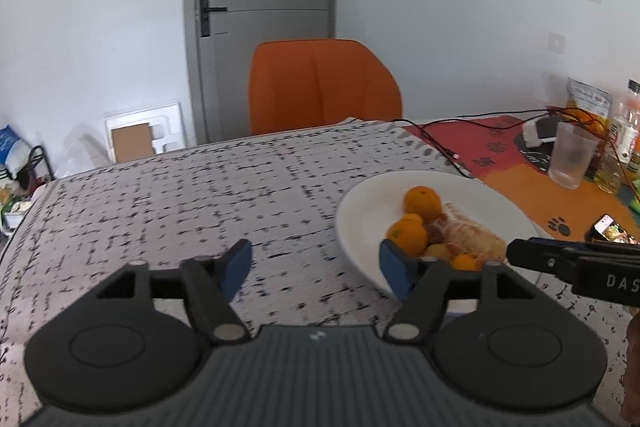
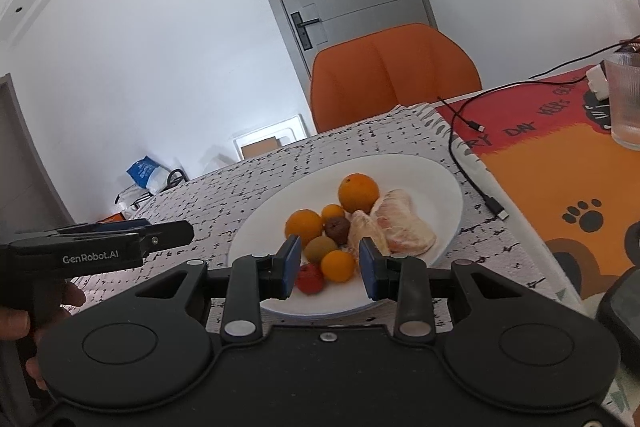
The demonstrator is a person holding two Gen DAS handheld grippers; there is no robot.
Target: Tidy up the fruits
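Left gripper point(image 1: 316, 269): hovering over the desk with its jaws standing wide apart and gripping nothing; its right blue pad is overlapping the near rim of the plate in the left wrist view.
Right gripper point(image 2: 330, 265): hanging low over the near edge of the plate, jaws parted only narrowly and closing on nothing; a small orange fruit point(image 2: 338, 265) is showing in the gap between them.
Round white ceramic plate point(image 2: 260, 223): sitting on the speckled grey-and-black cloth-covered desk point(image 1: 160, 195).
Fruits: lying together on the plate, a large round orange point(image 2: 358, 193) at the far side, two peeled pale pomelo segments point(image 2: 404, 229) to its right, a dark brown fruit point(image 2: 337, 230) in the middle and a small red fruit point(image 2: 310, 278) nearest the camera.
Black cable point(image 2: 466, 163): trailing across the desk just beside the plate's right rim.
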